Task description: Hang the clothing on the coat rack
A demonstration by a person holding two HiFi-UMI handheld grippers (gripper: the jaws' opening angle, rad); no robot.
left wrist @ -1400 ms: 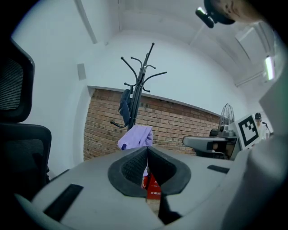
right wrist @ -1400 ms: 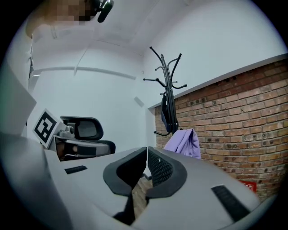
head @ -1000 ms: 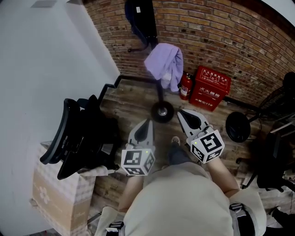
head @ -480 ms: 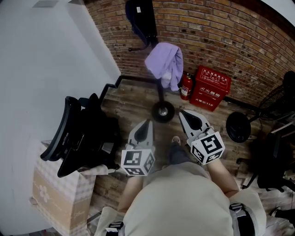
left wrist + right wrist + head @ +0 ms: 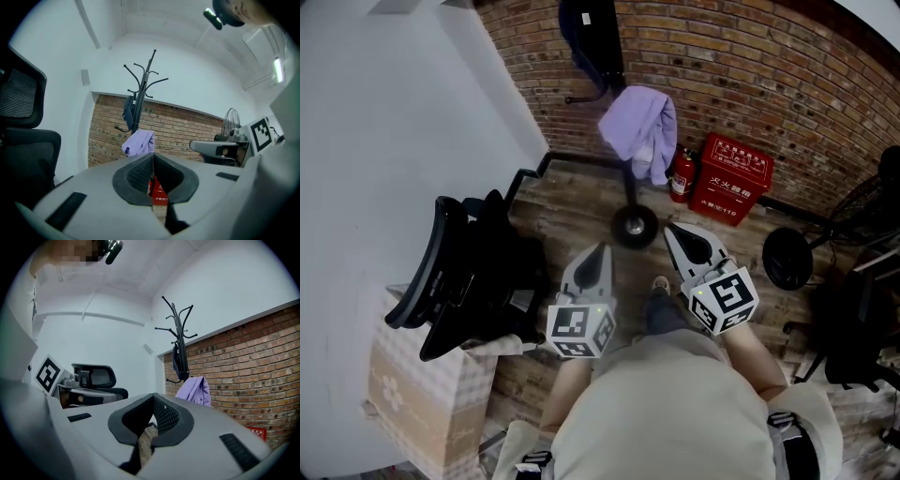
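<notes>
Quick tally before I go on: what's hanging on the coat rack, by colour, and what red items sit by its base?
Purple garment: 1
Dark blue garment: 1
Red fire extinguisher: 1
Red fire box: 1
Total: 4

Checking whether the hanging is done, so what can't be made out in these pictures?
Head view: top of the coat rack, cut off by the upper edge.
All views: the hook under the purple garment, covered by its own folds.
Head view: print on the red box, too small.
</notes>
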